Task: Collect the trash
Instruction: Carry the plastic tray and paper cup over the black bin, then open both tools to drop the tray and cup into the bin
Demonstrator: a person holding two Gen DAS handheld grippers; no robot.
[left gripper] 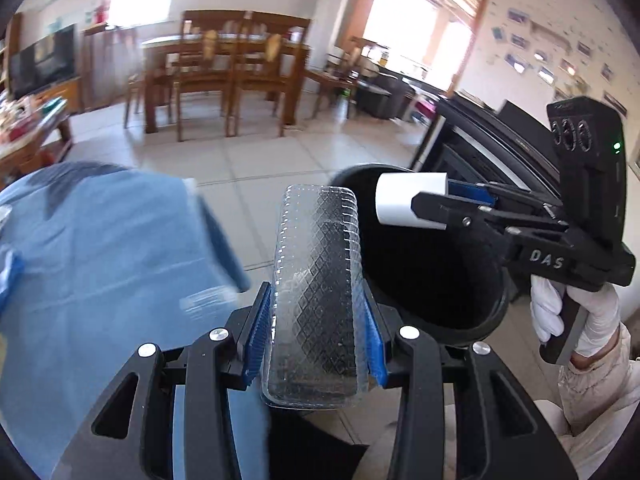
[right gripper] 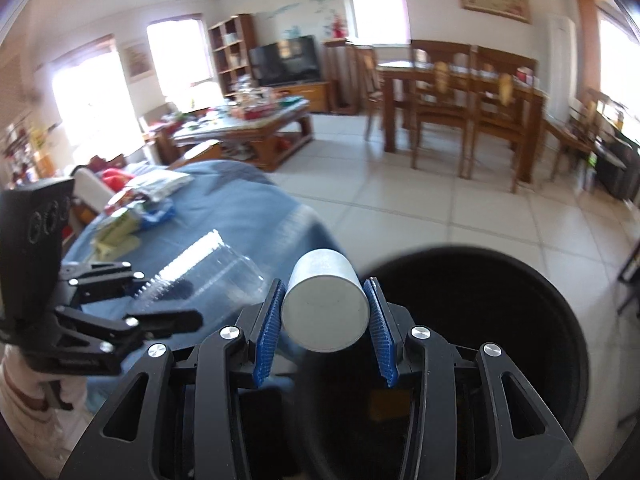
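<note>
My left gripper (left gripper: 318, 316) is shut on a clear plastic cup (left gripper: 316, 280) with a diamond pattern, held beside the rim of a black trash bin (left gripper: 472, 312). My right gripper (right gripper: 325, 316) is shut on a white paper cup (right gripper: 325, 312), held at the left edge of the same bin (right gripper: 500, 312). In the left wrist view the right gripper (left gripper: 448, 204) holds the white cup (left gripper: 408, 198) over the bin's opening. In the right wrist view the left gripper (right gripper: 160, 304) and its clear cup (right gripper: 208, 268) show at the left.
A table with a blue cloth (left gripper: 100, 260) stands left of the bin, with wrappers and bags (right gripper: 132, 208) at its far side. A wooden dining table and chairs (left gripper: 224, 76) stand across the tiled floor. A cluttered coffee table (right gripper: 244, 124) stands further back.
</note>
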